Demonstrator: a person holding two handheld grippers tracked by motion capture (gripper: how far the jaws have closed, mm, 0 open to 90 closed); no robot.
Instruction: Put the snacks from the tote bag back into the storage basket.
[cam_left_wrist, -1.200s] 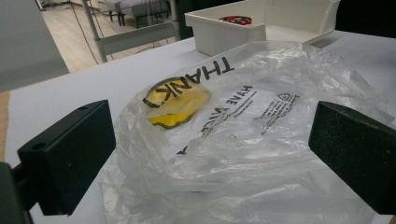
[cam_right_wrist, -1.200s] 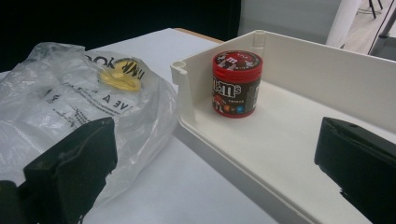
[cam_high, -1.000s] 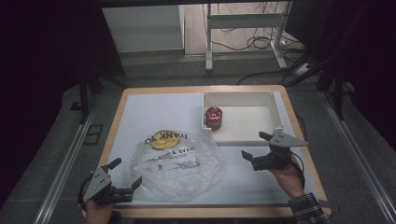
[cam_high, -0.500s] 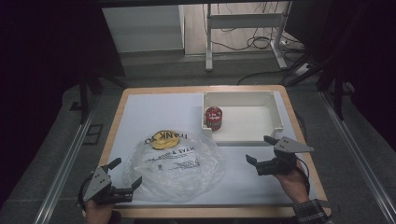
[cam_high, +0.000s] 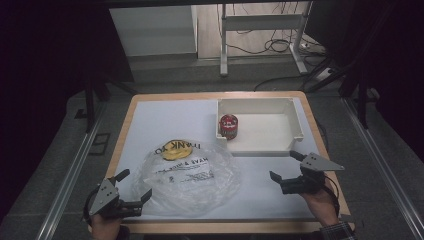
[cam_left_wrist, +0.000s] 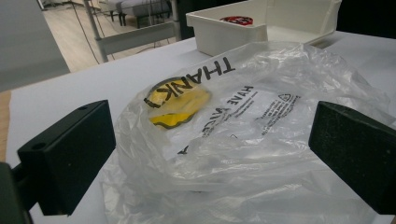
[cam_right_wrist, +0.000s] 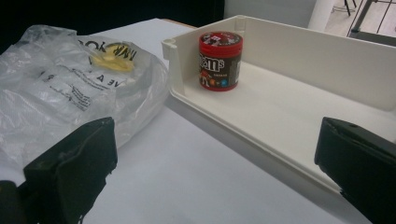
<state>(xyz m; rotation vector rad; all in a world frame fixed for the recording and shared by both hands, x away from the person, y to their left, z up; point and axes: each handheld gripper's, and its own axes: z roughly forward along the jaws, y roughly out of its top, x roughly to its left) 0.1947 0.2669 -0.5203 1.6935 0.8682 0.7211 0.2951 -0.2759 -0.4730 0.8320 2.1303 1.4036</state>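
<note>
Left gripper (cam_high: 134, 186): held low at the near left corner of the table, just beside the near left edge of the bag; its two black jaws are spread wide with nothing between them. In the left gripper view the jaws stand at the two sides and the crumpled bag lies on the table ahead of them, not touched by either.

Plastic bag (cam_high: 186, 172): clear and crumpled, lying flat on the white table top, left of the middle and toward the near edge. It carries black lettering and a round yellow mark (cam_left_wrist: 176, 100) at its far side. Its far right edge lies close to the near left corner of the tray.

Table (cam_high: 160, 120): white top with a wooden rim.

Jar (cam_high: 229, 126): red, small and round with a red lid, standing upright inside the tray at its left end, close to the left wall.

Tray (cam_high: 295, 120): white, shallow, with low walls, at the far right of the table; its floor right of the jar is bare.

Right gripper (cam_high: 286, 167): held in a hand (cam_high: 320, 202) at the near right, just in front of the tray's near wall; jaws spread wide, gripping nothing. In the right gripper view they frame the tray's near wall and the jar beyond.
</note>
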